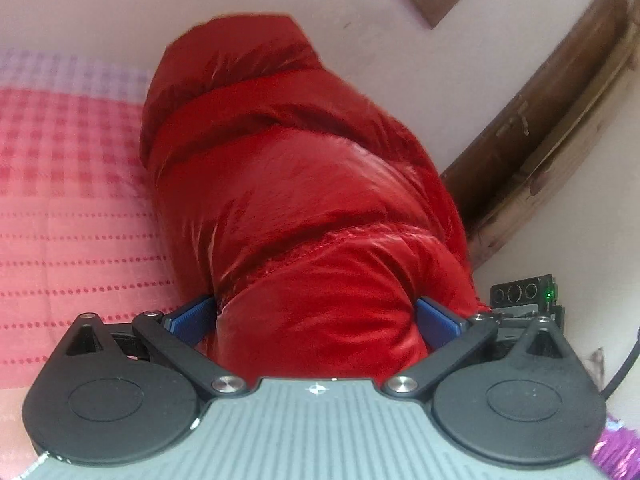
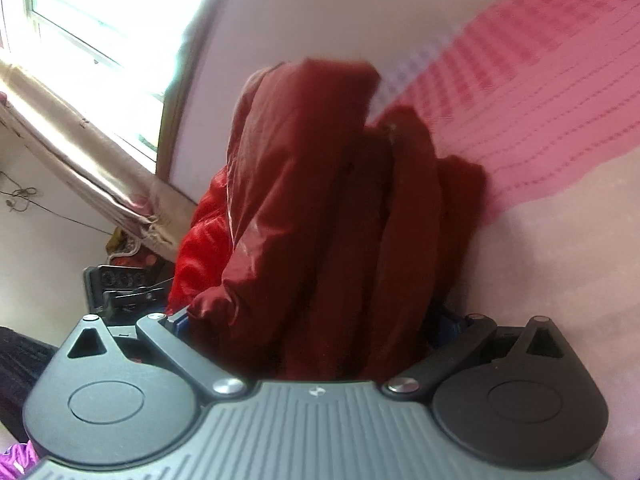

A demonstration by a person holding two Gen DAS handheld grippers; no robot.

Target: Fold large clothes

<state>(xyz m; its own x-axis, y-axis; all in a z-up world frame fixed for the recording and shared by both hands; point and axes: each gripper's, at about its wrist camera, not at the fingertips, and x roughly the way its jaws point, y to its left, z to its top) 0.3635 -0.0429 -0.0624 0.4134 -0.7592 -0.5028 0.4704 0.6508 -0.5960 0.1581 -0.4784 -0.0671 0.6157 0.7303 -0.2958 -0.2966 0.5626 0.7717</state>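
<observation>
left gripper (image 1: 316, 320): grey ribbed body nearest the lens, two blue pads (image 1: 192, 316) set wide apart with a thick bunch of the red padded jacket (image 1: 288, 184) clamped between them, cloth touching both pads. the jacket runs from the pads toward 12 o'clock as one puffy, quilted roll, its far end rounded against the pale wall (image 1: 100, 8). one jacket counted.

at 9 o'clock of the jacket, the pink checked and dotted bedcover (image 1: 68, 184) lies open and flat out to the frame edge. at 2 o'clock, one dark wooden frame (image 1: 548, 128) stands close to the jacket's right edge; room is tight on that side. at 3 o'clock, just beside the pad, part of the other gripper with one green light (image 1: 549, 294).

right gripper (image 2: 316, 324): jaws wide, folds of the darker-looking jacket bunched between them; right pad mostly hidden, so contact there cannot be told. the cloth hangs in several vertical folds toward 12 o'clock. at 10 o'clock, one bright window (image 2: 92, 20) with a bunched curtain (image 2: 96, 160). at 2 o'clock, bedcover, blurred.
</observation>
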